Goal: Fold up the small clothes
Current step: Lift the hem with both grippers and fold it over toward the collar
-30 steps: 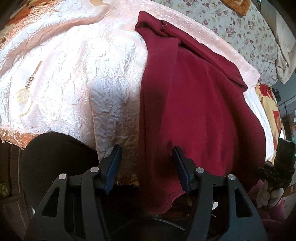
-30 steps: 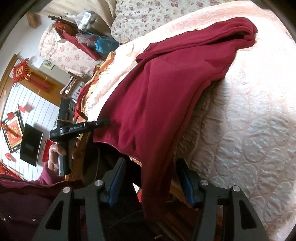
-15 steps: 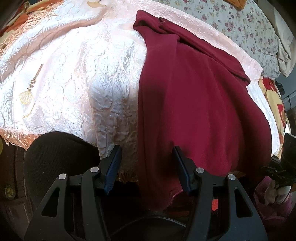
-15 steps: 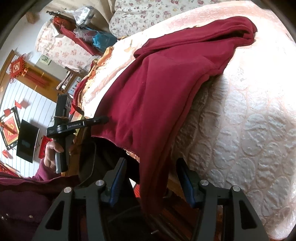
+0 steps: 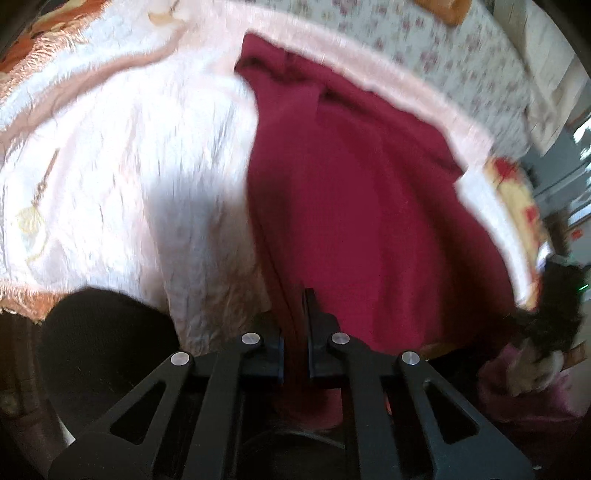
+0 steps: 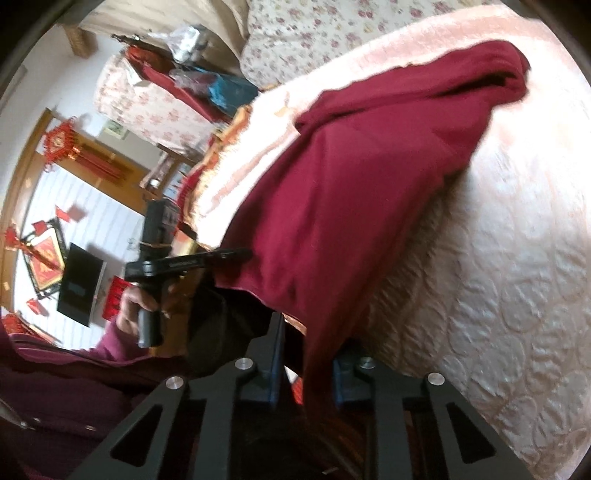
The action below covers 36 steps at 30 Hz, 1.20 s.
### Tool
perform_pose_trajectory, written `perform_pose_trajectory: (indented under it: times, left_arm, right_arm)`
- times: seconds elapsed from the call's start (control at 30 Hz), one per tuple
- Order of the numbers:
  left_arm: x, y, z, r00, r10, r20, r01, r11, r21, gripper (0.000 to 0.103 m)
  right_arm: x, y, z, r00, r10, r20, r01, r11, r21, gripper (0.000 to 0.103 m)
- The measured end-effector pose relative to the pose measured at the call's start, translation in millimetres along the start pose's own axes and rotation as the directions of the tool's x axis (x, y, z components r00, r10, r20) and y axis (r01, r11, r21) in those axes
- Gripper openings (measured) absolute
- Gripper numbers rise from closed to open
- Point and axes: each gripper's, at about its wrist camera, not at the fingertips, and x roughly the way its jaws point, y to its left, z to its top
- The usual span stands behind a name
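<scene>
- Your left gripper [image 5: 297, 325] has just closed: its jaws stand together, clamped on the left hem edge of the maroon garment [image 5: 369, 206], which runs up between them.
- In the right wrist view, that left gripper [image 6: 236, 254] reaches the garment's [image 6: 351, 192] lower left corner, held in your left hand [image 6: 138, 306].
- Your right gripper [image 6: 308, 363] has just been closing. A hanging fold of the garment passes between its jaws. The right pad lies against the cloth; a narrow gap appears to remain at the left pad, so you cannot tell whether the grip is complete.
- The garment lies spread on the pale pink quilted bedspread [image 5: 129, 166], its far end bunched near the top of the bed and its near edge draped over the bed's side toward both grippers.
- A floral pillow or quilt [image 6: 332, 33] lies beyond the bedspread. A small fan-shaped trinket [image 5: 31, 221] rests on the bedspread, well to the left of the garment.
- In the room at left: red hanging decorations [image 6: 59, 142], a dark screen [image 6: 79, 284] and a cluttered floral-covered seat [image 6: 147, 99].
- The left wrist view is motion-blurred. The garment's lower hem is hidden behind the gripper bodies in both views. The dark rounded shape [image 5: 107, 339] at lower left cannot be identified.
</scene>
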Motion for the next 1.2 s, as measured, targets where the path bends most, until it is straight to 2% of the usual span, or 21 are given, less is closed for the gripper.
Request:
perform_pose_trajectory:
  times: [0.07,0.17,0.3,0.4,0.53,0.7,0.83,1.03,1.1,1.2]
  left_arm:
    - [-15.8,0.5,7.8,0.997,-0.049,0.054,0.050,0.999,-0.015,0.007]
    - [-34.9,2.4,21.8,0.989,-0.076,0.127,0.080,0.997,-0.024,0.007]
    - [-51.8,4.8,48.6,0.973,-0.104,0.205,0.117,0.992,-0.053,0.007]
    - [-61.7,1.1,73.8,0.959,-0.115,0.259,0.131,0.990,-0.043,0.007]
    - [-61.0,-12.1,113.8,0.948,-0.125,0.293,0.131,0.991,-0.001,0.007]
    - [-33.7,-24.2,173.6,0.948,-0.117,0.297,0.122,0.993,0.003,0.007]
    - [6.4,-29.1,225.7,0.957,-0.066,0.284,0.071,0.997,-0.008,0.007]
    - [73.7,-17.5,281.8,0.971,0.022,0.239,-0.005,0.998,-0.069,0.007]
    - [88.4,-9.3,294.3,0.973,0.006,0.229,0.015,0.996,-0.090,0.007]
    - [100.3,1.5,306.0,0.976,-0.035,0.214,0.059,0.993,-0.105,0.007]
  right_arm:
    - [-5.8,0.8,5.0,0.999,0.038,0.023,-0.038,0.999,0.016,0.020]
    - [-16.6,-1.3,15.1,0.991,0.108,0.077,-0.113,0.992,0.055,0.020]
    - [-32.1,-4.9,34.2,0.968,0.184,0.170,-0.199,0.977,0.075,0.020]
    - [-46.3,-6.7,53.7,0.941,0.216,0.259,-0.241,0.968,0.066,0.020]
    - [-62.6,-16.6,82.7,0.902,0.238,0.361,-0.279,0.958,0.065,0.020]
    - [-76.1,-42.8,129.0,0.876,0.170,0.451,-0.240,0.965,0.103,0.020]
    - [-75.3,-74.9,160.8,0.872,0.073,0.484,-0.173,0.971,0.165,0.020]
    - [-68.5,-144.8,199.4,0.862,-0.093,0.498,-0.087,0.941,0.327,0.020]
    - [-62.1,-167.2,208.7,0.861,-0.138,0.489,-0.064,0.925,0.375,0.020]
    - [-51.9,-186.1,223.4,0.874,-0.187,0.449,-0.004,0.921,0.391,0.020]
